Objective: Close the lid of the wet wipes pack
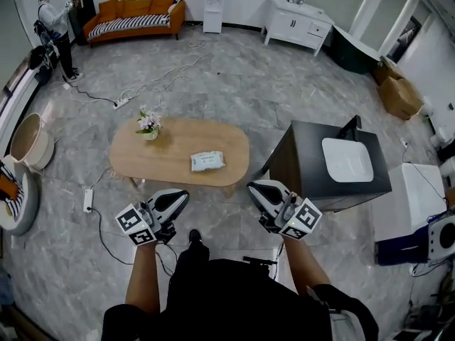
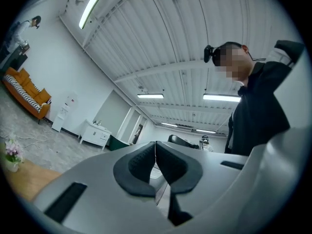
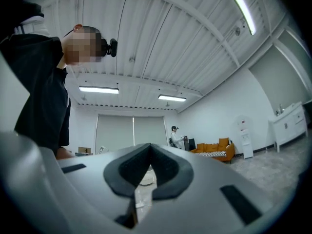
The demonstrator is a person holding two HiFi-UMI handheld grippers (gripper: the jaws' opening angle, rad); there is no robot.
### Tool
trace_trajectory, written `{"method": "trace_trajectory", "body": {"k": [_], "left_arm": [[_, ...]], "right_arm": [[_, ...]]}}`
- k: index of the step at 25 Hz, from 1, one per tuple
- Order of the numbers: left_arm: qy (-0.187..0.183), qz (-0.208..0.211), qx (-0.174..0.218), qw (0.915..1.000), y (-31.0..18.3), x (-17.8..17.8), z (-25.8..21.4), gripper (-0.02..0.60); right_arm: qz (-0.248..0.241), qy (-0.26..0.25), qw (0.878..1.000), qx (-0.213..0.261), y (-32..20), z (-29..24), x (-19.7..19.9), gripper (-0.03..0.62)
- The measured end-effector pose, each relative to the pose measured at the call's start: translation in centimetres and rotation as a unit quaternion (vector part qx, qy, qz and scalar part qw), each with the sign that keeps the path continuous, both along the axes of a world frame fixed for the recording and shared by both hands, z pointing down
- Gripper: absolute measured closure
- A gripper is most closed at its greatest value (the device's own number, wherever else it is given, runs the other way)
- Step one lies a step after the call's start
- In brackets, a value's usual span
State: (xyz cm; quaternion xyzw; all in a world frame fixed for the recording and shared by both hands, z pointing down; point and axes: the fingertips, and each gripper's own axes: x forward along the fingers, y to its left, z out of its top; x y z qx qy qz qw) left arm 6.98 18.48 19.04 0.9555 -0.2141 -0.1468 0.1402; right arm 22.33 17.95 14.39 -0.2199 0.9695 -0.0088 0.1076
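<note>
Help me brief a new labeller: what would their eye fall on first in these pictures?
The oval wooden table stands mid-room, with the white wet wipes pack lying on it and a flower pot at its left end. Nearer the camera, the left hand-held gripper and right hand-held gripper are both shut and empty, short of the table.

Wet wipes pack (image 1: 207, 161) — white, flat on wooden table (image 1: 149, 163).

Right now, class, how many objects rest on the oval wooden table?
2. The wet wipes pack lies right of centre on the table; a small flower pot stands near its left end. None seems hidden.
</note>
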Motion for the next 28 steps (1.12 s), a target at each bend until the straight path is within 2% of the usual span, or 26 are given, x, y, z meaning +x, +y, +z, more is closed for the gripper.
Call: {"method": "trace_trajectory", "body": {"k": [5,8,13,17,21,24,28], "left_arm": [[-0.016,0.002,-0.027,0.9995,8.2,3.8,1.6,0.565],[-0.019,0.008,-0.043,0.9989,11.3,5.2,2.3,0.565],[-0.011,0.028,-0.029,0.9991,13.0,6.2,1.5,0.565],[-0.017,0.057,-0.015,0.9981,14.4,7.1,0.9,0.565],[-0.028,0.074,0.004,0.9969,16.1,5.7,-0.1,0.565],[-0.013,0.068,-0.005,0.9976,17.3,3.6,0.2,0.565],[-0.014,0.063,-0.017,0.9978,19.1,0.7,1.5,0.565]], "right_arm": [[-0.013,-0.023,0.999,-0.040,6.9,2.4,4.1,0.583],[-0.014,-0.043,0.998,-0.045,10.1,2.5,5.8,0.583],[-0.011,-0.024,0.999,-0.046,13.5,2.8,6.0,0.583],[0.019,-0.045,0.997,-0.059,15.4,2.0,6.4,0.583],[0.028,-0.047,0.997,-0.053,16.8,1.2,4.3,0.585],[0.018,-0.034,0.998,-0.054,17.9,1.7,1.8,0.585],[0.007,-0.031,0.998,-0.056,19.4,2.4,-1.3,0.585]]}}
